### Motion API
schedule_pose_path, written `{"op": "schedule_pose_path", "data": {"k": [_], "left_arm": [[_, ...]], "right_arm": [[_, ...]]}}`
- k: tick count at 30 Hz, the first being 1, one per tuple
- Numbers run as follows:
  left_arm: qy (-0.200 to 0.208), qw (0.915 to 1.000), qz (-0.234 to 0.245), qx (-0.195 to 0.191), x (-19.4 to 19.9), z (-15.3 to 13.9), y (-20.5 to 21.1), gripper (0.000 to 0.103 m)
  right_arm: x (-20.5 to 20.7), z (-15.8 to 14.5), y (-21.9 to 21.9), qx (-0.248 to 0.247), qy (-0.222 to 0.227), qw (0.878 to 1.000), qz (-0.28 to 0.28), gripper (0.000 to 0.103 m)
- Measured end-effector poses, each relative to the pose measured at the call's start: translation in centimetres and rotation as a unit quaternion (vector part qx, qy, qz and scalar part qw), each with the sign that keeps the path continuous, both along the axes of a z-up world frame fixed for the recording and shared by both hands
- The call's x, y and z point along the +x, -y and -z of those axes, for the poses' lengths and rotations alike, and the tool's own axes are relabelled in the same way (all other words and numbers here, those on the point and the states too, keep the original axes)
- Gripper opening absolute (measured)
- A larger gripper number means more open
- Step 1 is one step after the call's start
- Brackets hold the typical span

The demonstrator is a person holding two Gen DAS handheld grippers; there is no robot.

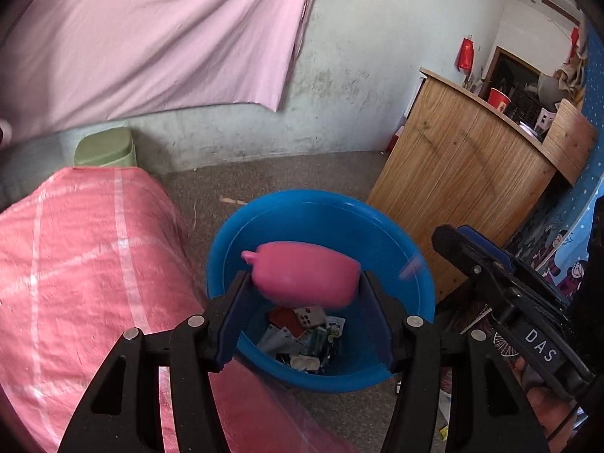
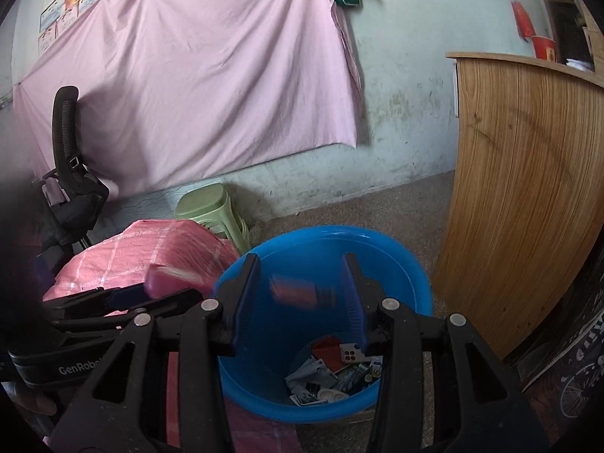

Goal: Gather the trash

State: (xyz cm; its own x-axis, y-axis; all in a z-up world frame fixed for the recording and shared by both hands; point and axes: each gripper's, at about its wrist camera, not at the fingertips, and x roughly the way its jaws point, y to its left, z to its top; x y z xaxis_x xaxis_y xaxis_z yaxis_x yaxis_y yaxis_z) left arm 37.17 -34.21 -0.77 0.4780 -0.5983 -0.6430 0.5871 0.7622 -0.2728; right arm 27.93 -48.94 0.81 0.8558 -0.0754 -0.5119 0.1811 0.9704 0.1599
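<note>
A blue plastic bucket (image 1: 321, 226) stands on the floor with several pieces of trash (image 1: 305, 336) at its bottom; it also shows in the right wrist view (image 2: 377, 249). My left gripper (image 1: 304, 283) is open over the bucket, and a pink pouch-like item (image 1: 305, 277) sits between its fingers, free of the pads, above the bucket's opening. My right gripper (image 2: 302, 290) is open over the bucket, and a blurred reddish item (image 2: 292, 290) is in the air between its fingers. The left gripper and the pink item (image 2: 170, 279) show at the left of the right wrist view.
A table under a pink checked cloth (image 1: 87, 264) stands left of the bucket. A green stool (image 1: 105, 147) stands behind it by the wall. A wooden cabinet (image 1: 464, 173) stands to the right. A black office chair (image 2: 68, 158) stands at the far left.
</note>
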Motion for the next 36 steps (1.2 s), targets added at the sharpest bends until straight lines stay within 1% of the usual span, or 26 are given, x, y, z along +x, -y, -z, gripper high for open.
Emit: {"op": "schedule_pose_path", "data": {"k": [7,12,15,16,17,20,22,25,33,34,36], "left_arm": [[0.01,0.9997,-0.018,-0.015,-0.2,-0.8,-1.1,0.053],[0.025,0.9984,-0.04,-0.03,-1.0,-2.1,-2.9,0.057],[0.038,0.9971,-0.056,-0.034,-1.9,-3.2,-4.4,0.061],[0.042,0.9966,-0.062,-0.034,-2.3,-3.6,-4.8,0.065],[0.045,0.9962,-0.067,-0.032,-2.8,-3.9,-5.2,0.071],[0.056,0.9957,-0.071,-0.021,-4.2,-4.8,-6.2,0.075],[0.066,0.9948,-0.077,-0.008,-5.5,-5.3,-7.0,0.077],[0.076,0.9936,-0.083,-0.001,-7.2,-5.9,-8.3,0.077],[0.104,0.9881,-0.114,-0.006,-11.4,-8.0,-12.4,0.079],[0.109,0.9872,-0.116,-0.006,-12.0,-8.2,-12.9,0.08],[0.12,0.9852,-0.121,-0.008,-13.3,-8.7,-13.7,0.087]], "right_arm": [[-0.7,-0.6,0.0,0.001,0.005,1.0,0.008,0.06],[-1.8,-2.1,-0.1,-0.007,0.013,1.0,0.01,0.061],[-2.7,-3.2,-0.3,-0.008,0.022,1.0,0.01,0.062],[-3.0,-3.6,-0.4,-0.008,0.026,1.0,0.01,0.063],[-3.5,-4.1,-0.6,-0.008,0.03,0.999,0.01,0.064],[-4.7,-5.0,-1.4,-0.007,0.038,0.999,0.009,0.069],[-5.4,-5.5,-2.0,-0.006,0.042,0.999,0.008,0.072],[-6.8,-6.1,-3.0,-0.003,0.045,0.999,0.006,0.075],[-11.0,-6.9,-6.2,-0.005,0.054,0.999,-0.007,0.095],[-11.4,-7.0,-6.6,-0.004,0.055,0.998,-0.009,0.098],[-12.5,-7.2,-7.3,-0.005,0.058,0.998,-0.012,0.101]]}}
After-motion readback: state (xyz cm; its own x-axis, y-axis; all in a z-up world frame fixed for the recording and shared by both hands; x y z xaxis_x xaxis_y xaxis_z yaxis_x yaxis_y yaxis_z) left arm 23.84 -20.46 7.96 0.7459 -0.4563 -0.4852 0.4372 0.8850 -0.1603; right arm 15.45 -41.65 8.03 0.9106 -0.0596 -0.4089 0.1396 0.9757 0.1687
